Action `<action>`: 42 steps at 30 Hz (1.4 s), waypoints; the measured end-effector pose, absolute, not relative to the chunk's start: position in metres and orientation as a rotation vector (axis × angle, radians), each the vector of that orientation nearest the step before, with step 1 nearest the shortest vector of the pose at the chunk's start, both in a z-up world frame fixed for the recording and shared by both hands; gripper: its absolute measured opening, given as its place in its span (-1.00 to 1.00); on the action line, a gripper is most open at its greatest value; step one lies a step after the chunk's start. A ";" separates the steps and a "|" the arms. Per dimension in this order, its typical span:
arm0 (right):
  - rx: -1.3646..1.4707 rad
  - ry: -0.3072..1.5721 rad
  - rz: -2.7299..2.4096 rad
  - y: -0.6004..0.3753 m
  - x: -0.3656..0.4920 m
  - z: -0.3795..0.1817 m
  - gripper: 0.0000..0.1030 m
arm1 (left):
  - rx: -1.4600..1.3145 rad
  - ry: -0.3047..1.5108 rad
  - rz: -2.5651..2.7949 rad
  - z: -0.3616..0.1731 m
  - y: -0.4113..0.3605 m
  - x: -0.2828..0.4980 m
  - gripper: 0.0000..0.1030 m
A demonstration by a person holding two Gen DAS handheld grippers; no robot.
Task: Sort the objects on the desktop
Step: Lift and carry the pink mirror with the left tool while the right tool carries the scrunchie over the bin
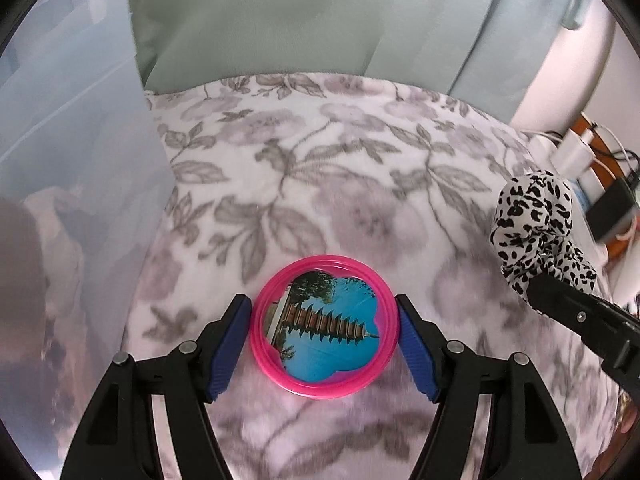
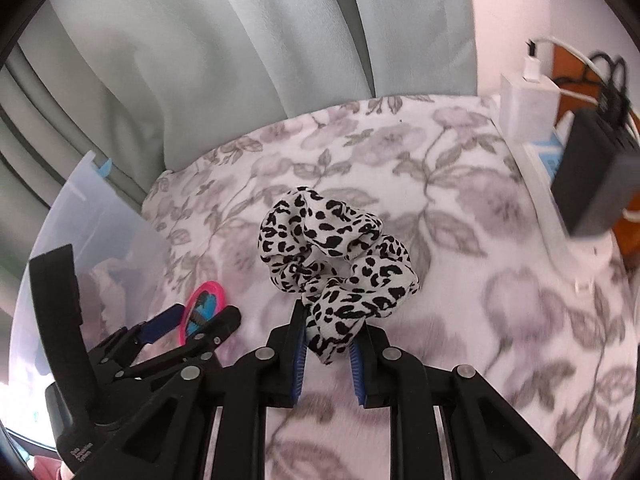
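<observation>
Pink mirror (image 1: 324, 327) between left jaws, scrunchie (image 2: 336, 264) in right jaws

The left tool (image 1: 324, 334) clamps its blue pads shut, as does the right tool (image 2: 330, 344), both raised.

The translucent bin (image 1: 76, 152) is cut off at nine o'clock, its contents blurred; the scrunchie's (image 2: 338, 264) lower end hides between blue pads (image 2: 299, 360).
</observation>
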State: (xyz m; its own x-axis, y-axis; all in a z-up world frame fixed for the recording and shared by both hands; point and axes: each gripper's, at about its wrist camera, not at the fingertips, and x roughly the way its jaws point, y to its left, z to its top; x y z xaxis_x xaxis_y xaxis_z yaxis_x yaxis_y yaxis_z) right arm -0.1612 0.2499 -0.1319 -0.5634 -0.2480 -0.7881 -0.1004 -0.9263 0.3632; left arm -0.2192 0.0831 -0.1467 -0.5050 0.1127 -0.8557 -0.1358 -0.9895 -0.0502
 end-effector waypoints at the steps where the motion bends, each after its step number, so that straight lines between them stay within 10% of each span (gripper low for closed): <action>1: 1.418 -0.587 -2.638 0.250 -0.158 -0.132 -0.60 | -1.479 0.039 2.604 -0.147 0.082 -0.215 0.41; 42: 0.925 -0.516 -2.773 0.201 -0.073 0.010 -0.60 | -0.790 -0.274 2.606 0.014 0.017 -0.098 0.41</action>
